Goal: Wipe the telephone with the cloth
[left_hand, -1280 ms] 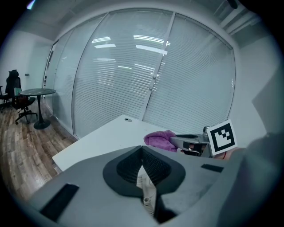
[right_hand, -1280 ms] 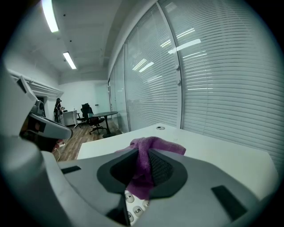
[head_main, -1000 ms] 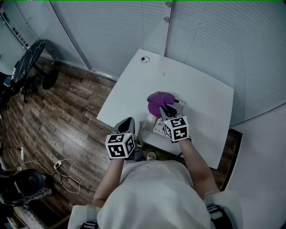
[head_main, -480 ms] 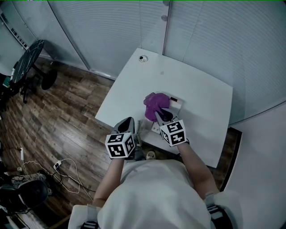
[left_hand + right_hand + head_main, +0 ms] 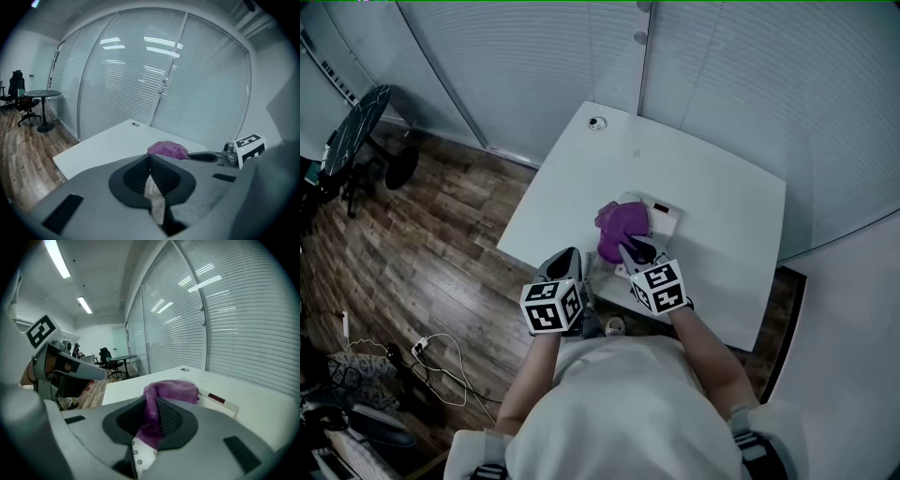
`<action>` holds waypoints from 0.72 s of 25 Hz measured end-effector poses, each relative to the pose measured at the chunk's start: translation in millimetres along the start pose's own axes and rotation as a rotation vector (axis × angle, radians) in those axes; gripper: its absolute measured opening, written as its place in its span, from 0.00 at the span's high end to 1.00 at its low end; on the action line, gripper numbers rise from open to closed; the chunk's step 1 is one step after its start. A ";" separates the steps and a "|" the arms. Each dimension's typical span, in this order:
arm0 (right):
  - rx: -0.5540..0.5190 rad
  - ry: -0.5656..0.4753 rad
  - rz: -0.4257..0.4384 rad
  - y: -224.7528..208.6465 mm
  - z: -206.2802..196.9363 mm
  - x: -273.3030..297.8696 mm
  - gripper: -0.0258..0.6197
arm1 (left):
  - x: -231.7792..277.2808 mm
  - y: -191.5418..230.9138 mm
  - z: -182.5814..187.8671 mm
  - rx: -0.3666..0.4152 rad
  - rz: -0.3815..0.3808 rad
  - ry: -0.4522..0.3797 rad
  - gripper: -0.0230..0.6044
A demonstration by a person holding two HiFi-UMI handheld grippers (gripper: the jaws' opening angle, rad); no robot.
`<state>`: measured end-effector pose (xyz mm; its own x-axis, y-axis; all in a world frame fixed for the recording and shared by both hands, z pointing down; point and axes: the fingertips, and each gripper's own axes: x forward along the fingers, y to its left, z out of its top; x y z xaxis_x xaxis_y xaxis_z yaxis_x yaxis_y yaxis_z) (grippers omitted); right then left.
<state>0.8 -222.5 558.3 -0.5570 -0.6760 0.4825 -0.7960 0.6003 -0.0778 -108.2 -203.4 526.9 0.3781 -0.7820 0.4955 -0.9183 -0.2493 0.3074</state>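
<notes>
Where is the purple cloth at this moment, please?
In the head view the purple cloth lies on the white telephone near the middle of the table, pinched at its near edge by the right gripper.

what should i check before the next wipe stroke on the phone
1. Grip on cloth: right hand-held gripper is shut on the purple cloth. ok
2. Cloth contact: it lies on the telephone. ok
3. Telephone support: it rests on the table. ok
4. Phone steadied: left hand-held gripper is shut with something pale in its gap, but contact with the telephone is unclear. cannot tell
5. Coverage: only the far right corner shows uncovered. cannot tell what is already wiped
</notes>
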 end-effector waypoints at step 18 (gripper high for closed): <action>-0.015 0.039 0.070 34.4 -22.3 -10.3 0.84 | -11.7 6.4 -10.5 -0.023 0.019 -0.004 0.93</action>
<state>-15.5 -185.4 570.1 -0.6014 -0.6152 0.5098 -0.7515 0.6521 -0.0996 -117.3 -189.8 531.6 0.3601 -0.7886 0.4985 -0.9224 -0.2210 0.3168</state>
